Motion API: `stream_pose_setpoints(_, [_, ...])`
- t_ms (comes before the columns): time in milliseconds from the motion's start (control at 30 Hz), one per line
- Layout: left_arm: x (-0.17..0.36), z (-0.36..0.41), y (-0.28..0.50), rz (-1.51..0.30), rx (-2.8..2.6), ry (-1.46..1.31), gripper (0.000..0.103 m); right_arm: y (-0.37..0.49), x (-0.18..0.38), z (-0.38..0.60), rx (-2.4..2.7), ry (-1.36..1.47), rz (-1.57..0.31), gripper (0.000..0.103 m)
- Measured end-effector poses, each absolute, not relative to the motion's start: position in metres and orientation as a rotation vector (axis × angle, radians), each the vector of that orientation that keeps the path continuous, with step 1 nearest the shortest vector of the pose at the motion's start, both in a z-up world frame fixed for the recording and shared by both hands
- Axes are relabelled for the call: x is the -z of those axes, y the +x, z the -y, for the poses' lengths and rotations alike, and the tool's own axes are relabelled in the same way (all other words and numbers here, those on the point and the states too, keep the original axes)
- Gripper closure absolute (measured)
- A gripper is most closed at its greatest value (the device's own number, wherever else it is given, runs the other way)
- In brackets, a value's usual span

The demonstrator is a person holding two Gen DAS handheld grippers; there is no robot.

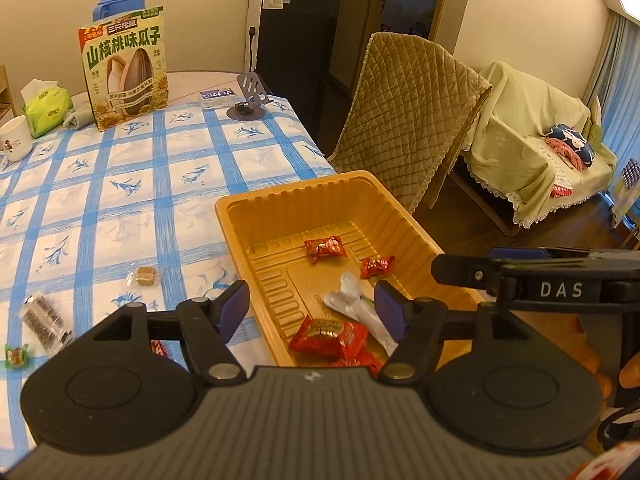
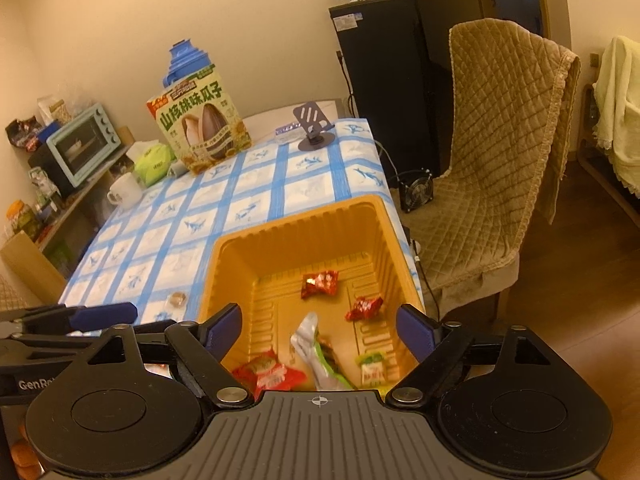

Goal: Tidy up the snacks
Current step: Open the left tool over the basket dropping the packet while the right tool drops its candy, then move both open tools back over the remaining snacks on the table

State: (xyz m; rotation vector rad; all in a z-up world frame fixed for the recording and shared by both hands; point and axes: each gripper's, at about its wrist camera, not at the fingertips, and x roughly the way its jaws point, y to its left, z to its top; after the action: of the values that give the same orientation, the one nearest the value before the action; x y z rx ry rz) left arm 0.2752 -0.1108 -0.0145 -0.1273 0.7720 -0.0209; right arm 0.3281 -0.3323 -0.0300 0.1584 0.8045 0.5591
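An orange plastic tray (image 1: 256, 208) sits at the table's right edge. In it lie red wrapped candies (image 1: 325, 249), a silver wrapper (image 1: 352, 296) and a red packet (image 1: 324, 336). My left gripper (image 1: 312, 300) hangs open over the tray's near left side with nothing between its fingers. My right gripper (image 2: 320, 318) stands open above the same tray (image 2: 296, 220), also empty. Below it are red candies (image 2: 319, 283), a silver-green wrapper (image 2: 316, 344) and a green-white candy (image 2: 372, 368). On the cloth left of the tray lie a brown candy (image 1: 144, 276), a dark bar (image 1: 42, 320) and a green candy (image 1: 16, 356).
At the table's far end stand a sunflower-seed bag (image 1: 124, 68), a phone stand (image 1: 250, 96), a tissue pack (image 1: 44, 110) and a white mug (image 1: 14, 138). A quilted chair (image 1: 408, 116) stands just past the table's right edge. A toaster oven (image 2: 82, 144) sits on a left shelf.
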Motion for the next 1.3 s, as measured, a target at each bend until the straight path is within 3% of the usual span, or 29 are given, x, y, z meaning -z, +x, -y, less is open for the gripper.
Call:
stream_pose_setpoints(633, [0.004, 0.089, 0.19, -0.776, -0.035, -0.158, 0.032, 0.248, 0.027, 0.309, -0.628, 0.071, -0.874, 0.014])
stream_pose_setpoints(1300, [0.014, -0.005, 0.124, -0.819, -0.14, -0.226, 0.032, 0.203, 0.033, 0.212, -0.758, 0.031, -0.937, 0.014])
